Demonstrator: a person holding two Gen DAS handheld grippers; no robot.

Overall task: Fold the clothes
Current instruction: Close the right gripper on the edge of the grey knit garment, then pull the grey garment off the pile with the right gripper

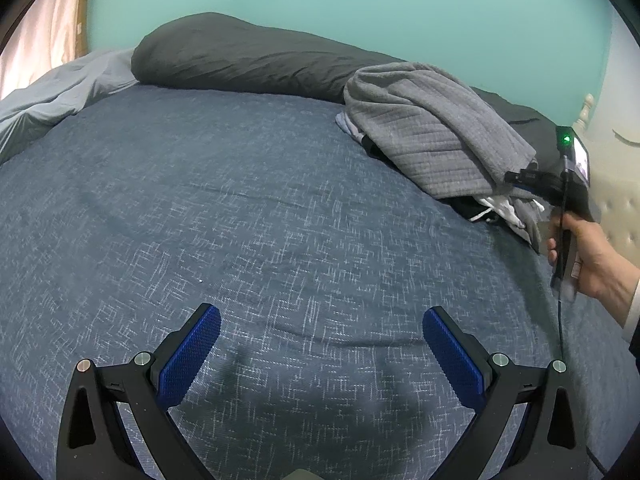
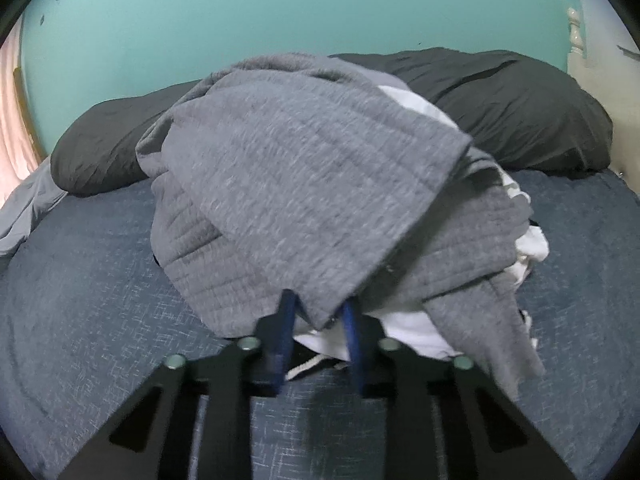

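A pile of clothes (image 1: 492, 208) lies at the right side of the bed, topped by a grey quilted sweater (image 1: 432, 128) (image 2: 304, 184). White and black garments (image 2: 416, 332) show underneath it. My right gripper (image 2: 318, 312) has its jaws narrowed around the sweater's near corner, with the cloth filling the gap between the blue fingers (image 2: 285, 320). In the left wrist view the right gripper (image 1: 520, 178) sits at the pile's near edge, held by a hand (image 1: 588, 256). My left gripper (image 1: 320, 320) hovers open over the bare blue bedcover (image 1: 240, 220), with nothing between its pads.
A dark grey pillow (image 1: 240, 60) runs along the head of the bed against the teal wall (image 1: 360, 4). A light grey sheet (image 1: 48, 96) is bunched at the far left. A cream headboard (image 1: 616, 200) stands at the right.
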